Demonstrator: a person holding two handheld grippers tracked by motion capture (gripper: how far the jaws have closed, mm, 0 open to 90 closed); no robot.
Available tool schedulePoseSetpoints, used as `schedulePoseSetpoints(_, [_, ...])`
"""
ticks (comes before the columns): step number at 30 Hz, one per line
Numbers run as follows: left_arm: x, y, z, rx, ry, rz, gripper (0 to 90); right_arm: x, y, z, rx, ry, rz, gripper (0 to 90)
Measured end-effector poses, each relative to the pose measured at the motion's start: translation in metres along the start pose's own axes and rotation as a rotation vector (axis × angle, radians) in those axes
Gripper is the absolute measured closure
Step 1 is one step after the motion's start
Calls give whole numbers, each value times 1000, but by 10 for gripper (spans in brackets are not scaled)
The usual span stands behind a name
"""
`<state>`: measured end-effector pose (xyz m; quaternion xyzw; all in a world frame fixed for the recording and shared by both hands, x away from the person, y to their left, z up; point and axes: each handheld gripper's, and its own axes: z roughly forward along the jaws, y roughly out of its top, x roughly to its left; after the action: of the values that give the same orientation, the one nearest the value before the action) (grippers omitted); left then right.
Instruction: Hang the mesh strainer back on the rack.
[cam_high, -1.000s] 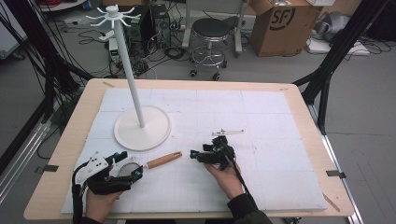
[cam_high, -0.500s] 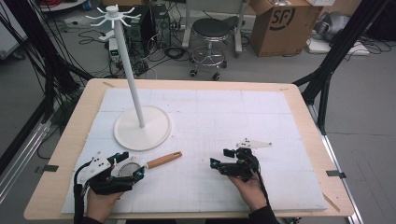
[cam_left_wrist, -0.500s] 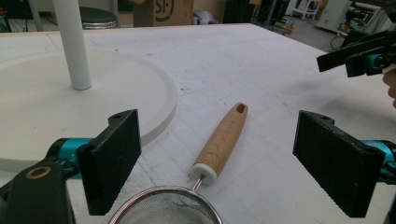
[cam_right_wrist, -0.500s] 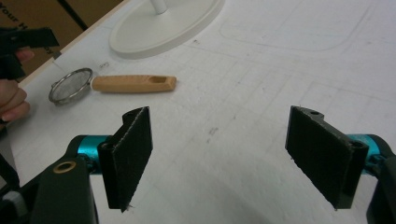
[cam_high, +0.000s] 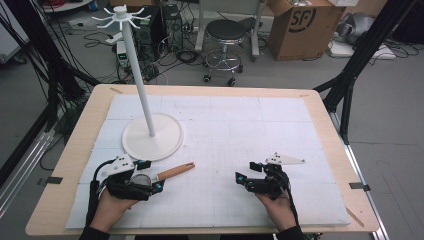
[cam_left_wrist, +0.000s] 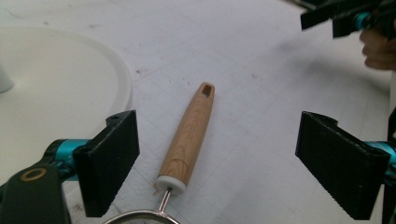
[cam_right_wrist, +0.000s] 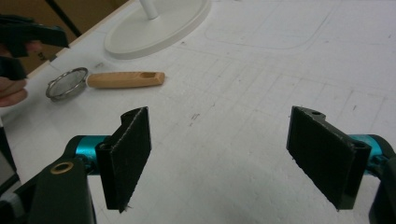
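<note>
Strainer (cam_high: 145, 177) lay on the white mat (cam_high: 300, 150) in the high view, just beside the left gripper (cam_high: 150, 176), near the rack base (cam_high: 165, 142); the right gripper (cam_high: 246, 172) sat well apart.

Left gripper view: jaws spread wide either side of the wooden handle (cam_left_wrist: 189, 135), touching nothing. It looked light and stiff, the wood the surest grip; the thin mesh might dent.

Right gripper view: jaws spread, empty; the round mesh bowl (cam_right_wrist: 67, 84) looked shallow, steel-rimmed.
</note>
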<state>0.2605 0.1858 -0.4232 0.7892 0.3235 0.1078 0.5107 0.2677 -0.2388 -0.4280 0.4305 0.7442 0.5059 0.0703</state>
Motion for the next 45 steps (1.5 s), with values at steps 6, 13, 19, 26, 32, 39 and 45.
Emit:
schedulePoseSetpoints(6, [0,8,17,148,23,107,210,-4,-1,-4,-15,-12,10,210])
schedulePoseSetpoints(13, [6,8,22,200,46,81,223,-5,-3,-4,-15,-24,19,211])
schedulePoseSetpoints(19, [9,11,32,310,24,79,306,-4,-3,-5,-23,-29,26,217])
schedulePoseSetpoints(26, [9,9,39,375,27,108,374,-5,-2,-6,-31,-33,32,229])
schedulePoseSetpoints(32, [9,9,39,381,41,116,380,-5,-3,-7,-40,-32,31,228])
schedulePoseSetpoints(39, [9,8,42,404,36,122,407,-4,-3,-8,-40,-32,31,227])
schedulePoseSetpoints(45, [9,8,42,404,45,125,455,-6,-4,-9,-40,-34,30,225])
